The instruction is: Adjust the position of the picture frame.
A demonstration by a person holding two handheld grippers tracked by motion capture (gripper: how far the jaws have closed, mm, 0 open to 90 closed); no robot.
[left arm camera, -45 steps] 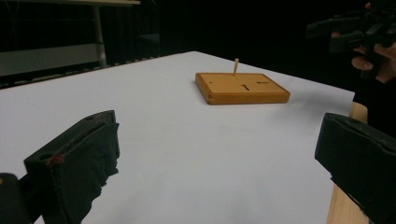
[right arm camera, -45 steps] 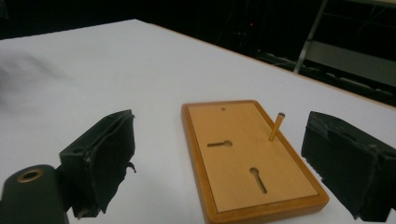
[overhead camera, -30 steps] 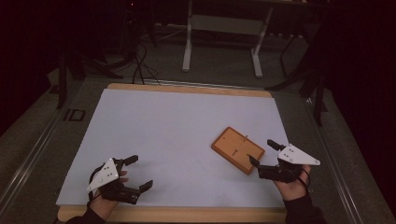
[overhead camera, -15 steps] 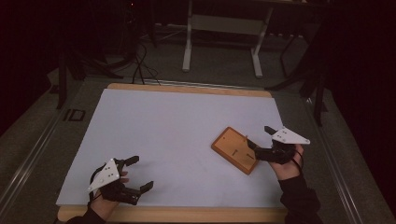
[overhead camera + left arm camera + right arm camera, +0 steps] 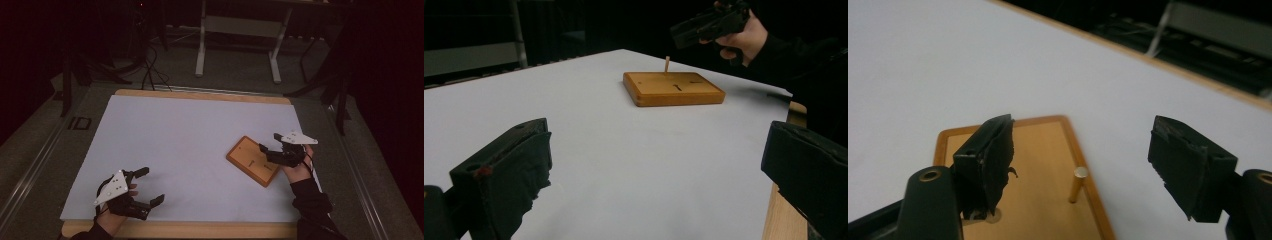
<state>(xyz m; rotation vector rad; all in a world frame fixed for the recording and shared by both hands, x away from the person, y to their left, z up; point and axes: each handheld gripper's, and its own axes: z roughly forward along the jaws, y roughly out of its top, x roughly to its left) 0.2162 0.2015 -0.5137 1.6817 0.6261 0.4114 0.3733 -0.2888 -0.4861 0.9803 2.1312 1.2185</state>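
Note:
A flat wooden board [image 5: 252, 160] lies on the white sheet at the right, with a small wooden peg [image 5: 1077, 184] standing upright near one edge. The same board [image 5: 672, 88] and peg [image 5: 667, 64] show far off in the left gripper view. My right gripper [image 5: 267, 151] hovers open over the board's right end, its jaws wide to either side of the peg and above it [image 5: 1083, 160]. My left gripper [image 5: 150, 186] rests open near the table's front left edge, far from the board, with nothing between its jaws [image 5: 654, 170].
The white sheet [image 5: 180, 145] covers a wooden table whose edge [image 5: 200, 229] runs along the front. Beyond the table stand a dark floor, cables and the legs of a metal frame [image 5: 200, 45].
My right gripper has moved forward and left from the table's right front until it hangs over the board's end. The left gripper has stayed put.

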